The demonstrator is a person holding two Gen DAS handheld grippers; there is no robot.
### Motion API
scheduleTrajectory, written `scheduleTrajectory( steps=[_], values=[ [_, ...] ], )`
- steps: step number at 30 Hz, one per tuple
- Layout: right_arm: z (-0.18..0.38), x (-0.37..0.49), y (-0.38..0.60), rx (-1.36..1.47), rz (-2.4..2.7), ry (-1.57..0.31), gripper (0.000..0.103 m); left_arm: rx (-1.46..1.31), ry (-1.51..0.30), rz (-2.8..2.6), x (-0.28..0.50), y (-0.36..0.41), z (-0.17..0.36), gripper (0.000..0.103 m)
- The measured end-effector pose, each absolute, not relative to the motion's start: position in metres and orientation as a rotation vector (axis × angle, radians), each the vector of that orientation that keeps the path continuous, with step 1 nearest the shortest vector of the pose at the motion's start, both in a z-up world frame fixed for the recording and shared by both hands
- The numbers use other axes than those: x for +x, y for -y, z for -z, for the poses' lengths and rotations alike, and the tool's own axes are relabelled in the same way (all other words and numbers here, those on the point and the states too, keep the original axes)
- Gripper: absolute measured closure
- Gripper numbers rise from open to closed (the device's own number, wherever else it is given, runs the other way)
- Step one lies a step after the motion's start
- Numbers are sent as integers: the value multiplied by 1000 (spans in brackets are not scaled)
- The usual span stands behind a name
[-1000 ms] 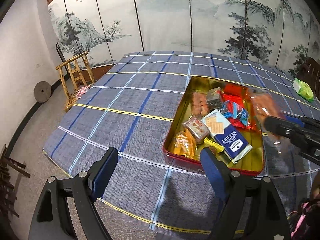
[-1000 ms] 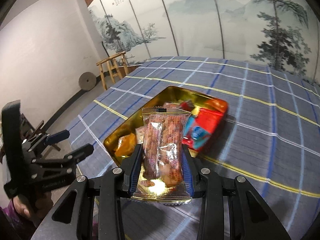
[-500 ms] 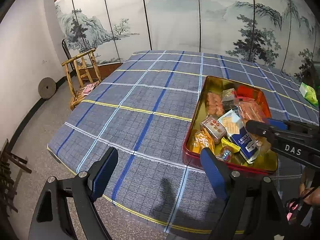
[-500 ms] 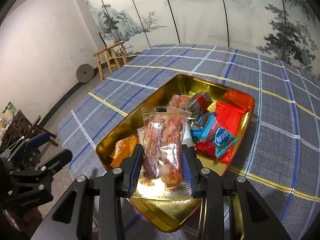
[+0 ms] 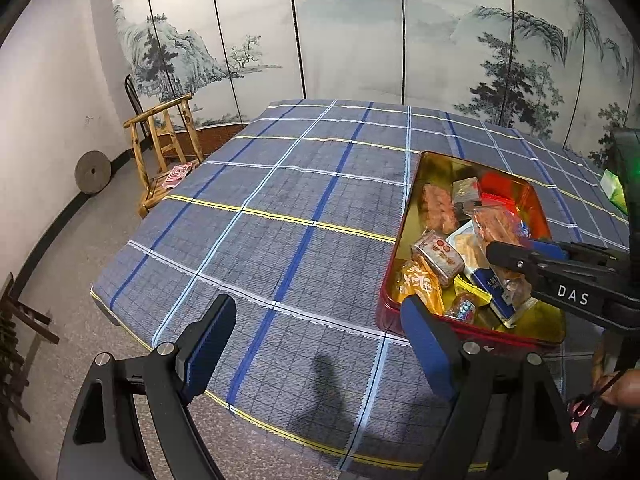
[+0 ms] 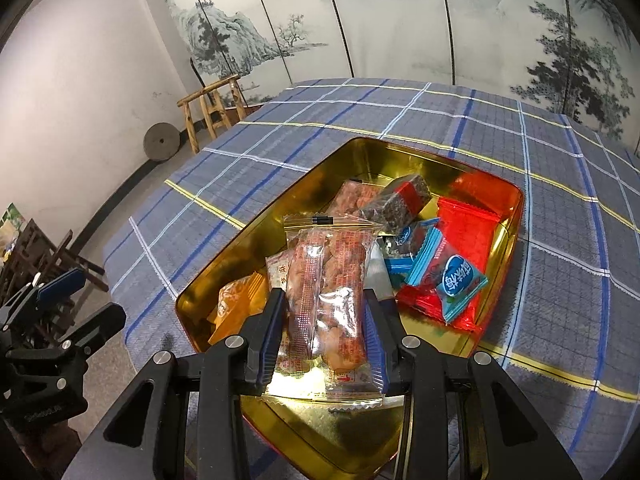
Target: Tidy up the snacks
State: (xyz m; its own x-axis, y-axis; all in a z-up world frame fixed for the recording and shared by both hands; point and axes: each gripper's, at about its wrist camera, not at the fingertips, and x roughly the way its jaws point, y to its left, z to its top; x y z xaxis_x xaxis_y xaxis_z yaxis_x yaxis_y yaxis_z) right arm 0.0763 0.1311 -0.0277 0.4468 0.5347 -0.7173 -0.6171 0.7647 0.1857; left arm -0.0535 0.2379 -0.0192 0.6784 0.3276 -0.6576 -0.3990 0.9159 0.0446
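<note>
My right gripper (image 6: 325, 316) is shut on a clear packet of orange-brown pastries (image 6: 329, 288) and holds it over the near end of a gold-lined red tin (image 6: 352, 160). The tin holds several wrapped snacks, among them a red packet (image 6: 464, 236), a blue candy (image 6: 456, 280) and a dark bar (image 6: 396, 200). In the left wrist view the tin (image 5: 404, 240) sits at the right with the right gripper (image 5: 516, 256) and the packet (image 5: 496, 224) over it. My left gripper (image 5: 320, 340) is open and empty, above the table's near edge, left of the tin.
The table has a blue plaid cloth (image 5: 288, 208). A green packet (image 5: 614, 190) lies at its far right edge. A wooden chair (image 5: 164, 152) and a stone wheel (image 5: 93, 172) stand by the left wall. A painted folding screen (image 5: 360, 40) closes the back.
My right gripper has moved forward and down over the tin with the pastry packet still in it. My left gripper has drawn back and to the left, and stays open.
</note>
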Motion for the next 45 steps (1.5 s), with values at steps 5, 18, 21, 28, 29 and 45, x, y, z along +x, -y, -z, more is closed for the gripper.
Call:
scheduleTrajectory(
  steps=[5, 18, 21, 28, 29, 45],
  values=[
    [29, 76, -132, -112, -713, -848, 64, -106, -720, -408, -53, -239, 20, 21],
    [28, 71, -136, -139, -703, -827, 64, -114, -712, -383, -52, -240, 24, 21],
    [26, 68, -136, -143, -700, -818, 64, -123, -704, -374, -52, -239, 24, 20],
    [9, 46, -133, -154, -697, -730, 57, -106, -600, -366, -64, -228, 10, 20],
    [4, 39, -131, -157, -694, -701, 51, -97, -594, -363, -65, -225, 7, 20],
    [-67, -49, -75, -127, -613, -362, 10, -34, -246, -542, -136, -179, -77, 0]
  ],
)
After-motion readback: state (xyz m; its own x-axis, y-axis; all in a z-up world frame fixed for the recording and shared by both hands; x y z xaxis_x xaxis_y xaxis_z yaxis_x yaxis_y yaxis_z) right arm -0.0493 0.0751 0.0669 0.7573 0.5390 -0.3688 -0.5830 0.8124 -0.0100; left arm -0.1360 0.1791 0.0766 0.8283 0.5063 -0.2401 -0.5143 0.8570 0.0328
